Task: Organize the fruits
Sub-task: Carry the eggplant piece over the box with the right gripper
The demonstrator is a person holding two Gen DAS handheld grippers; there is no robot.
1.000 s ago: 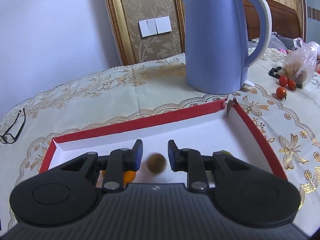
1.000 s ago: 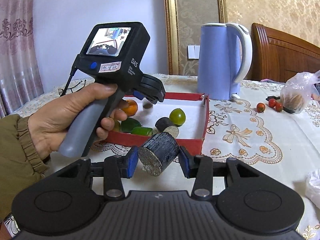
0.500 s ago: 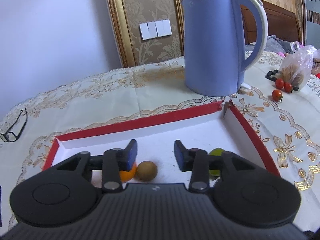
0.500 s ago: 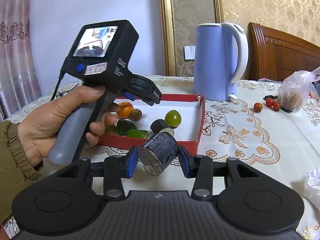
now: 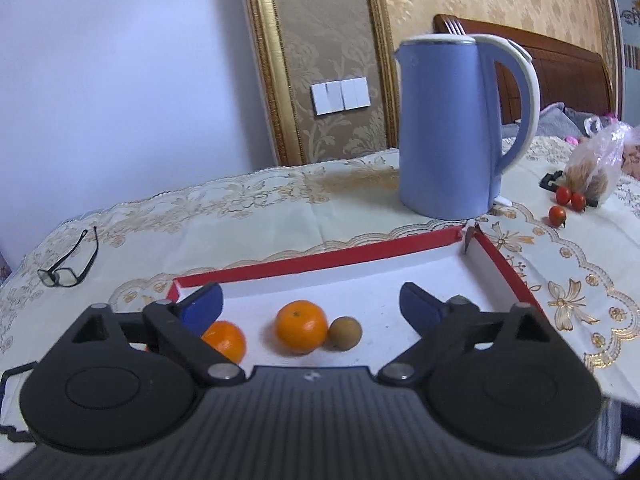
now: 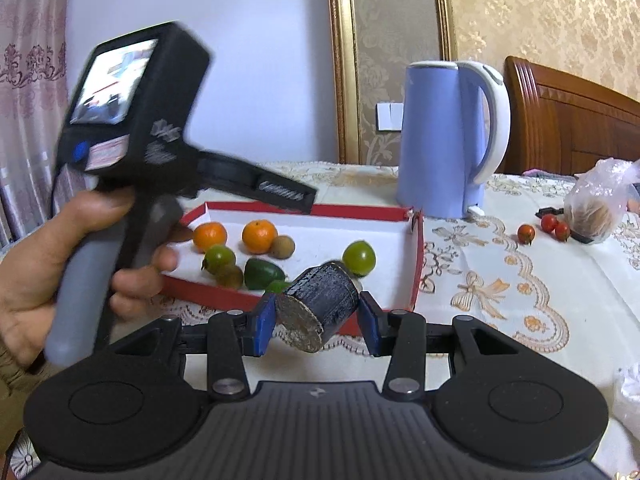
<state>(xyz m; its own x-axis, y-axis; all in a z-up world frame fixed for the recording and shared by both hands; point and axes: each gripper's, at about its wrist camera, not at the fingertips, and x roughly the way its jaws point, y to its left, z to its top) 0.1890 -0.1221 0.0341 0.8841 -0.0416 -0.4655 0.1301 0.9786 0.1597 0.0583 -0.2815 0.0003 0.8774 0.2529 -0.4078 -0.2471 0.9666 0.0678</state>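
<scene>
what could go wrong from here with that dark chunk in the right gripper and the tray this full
1. The right gripper holds the dark cylinder tilted, gripped near one end, so it may pivot or slip out.
2. The red tray is crowded near its front edge; dropping the cylinder there could knock the green fruit or the avocado around.
3. The left gripper, its jaws just opened wide with nothing between them, hangs over the tray and could collide with the right.

Black ribbed tongs [image 5: 310, 306] with blue pads [image 5: 202, 306] and silver pivot screws.
</scene>
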